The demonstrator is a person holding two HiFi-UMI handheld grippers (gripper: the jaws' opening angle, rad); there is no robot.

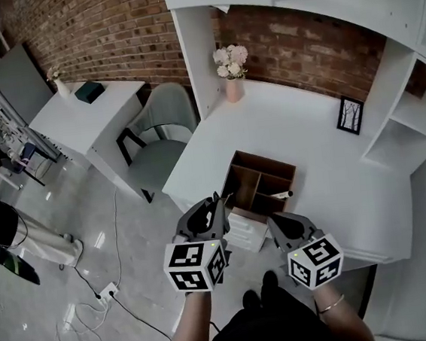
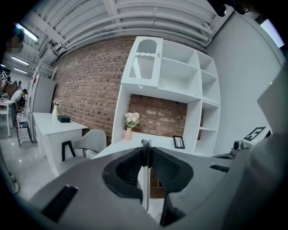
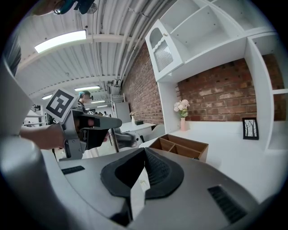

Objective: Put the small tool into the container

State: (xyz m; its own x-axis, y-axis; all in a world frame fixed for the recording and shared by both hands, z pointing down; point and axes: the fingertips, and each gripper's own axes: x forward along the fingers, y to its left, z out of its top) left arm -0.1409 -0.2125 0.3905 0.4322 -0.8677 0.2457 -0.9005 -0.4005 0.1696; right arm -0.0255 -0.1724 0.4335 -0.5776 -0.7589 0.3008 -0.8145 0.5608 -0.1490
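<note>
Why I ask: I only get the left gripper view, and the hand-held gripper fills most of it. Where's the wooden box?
Observer: In the head view, the wooden box sits on the white desk. It is near the desk's front edge, just beyond the left hand-held gripper.
Operator: Is anything in it?
Observer: Yes. What looks like the small tool, pale with a dark tip, lies at the right compartment. Its tip is by the box's right wall.
Operator: And the other side?
Observer: The right hand-held gripper has its jaws together. It hangs just short of the box.
</note>
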